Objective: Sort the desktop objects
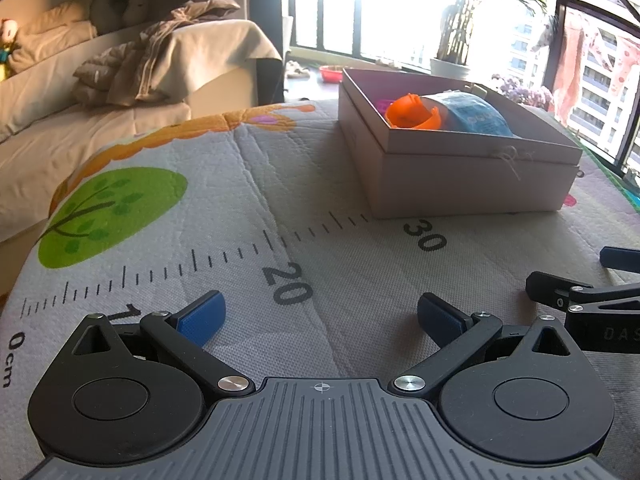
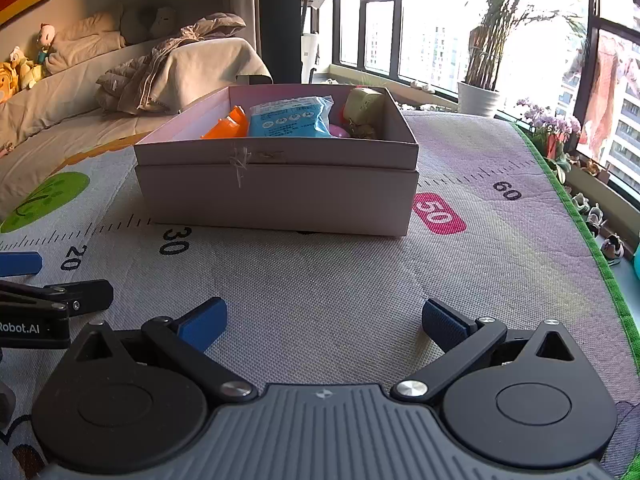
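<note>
Right wrist view: a printed ruler mat (image 2: 320, 280) covers the surface, sofa (image 2: 60, 92) at left, windows at right. The filled box (image 2: 276, 188) sits ahead. The left gripper (image 1: 320, 316) and right gripper (image 2: 324, 320) gape, empty.

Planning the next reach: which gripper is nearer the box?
Right, slightly. The right gripper faces the box straight ahead. The left gripper sits off to the box's left, so the box lies ahead to its right. Both are open and empty.

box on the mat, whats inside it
Inside the box: an orange toy, a blue packet, a tan object and something pink. The walls hide the bottom.
</note>
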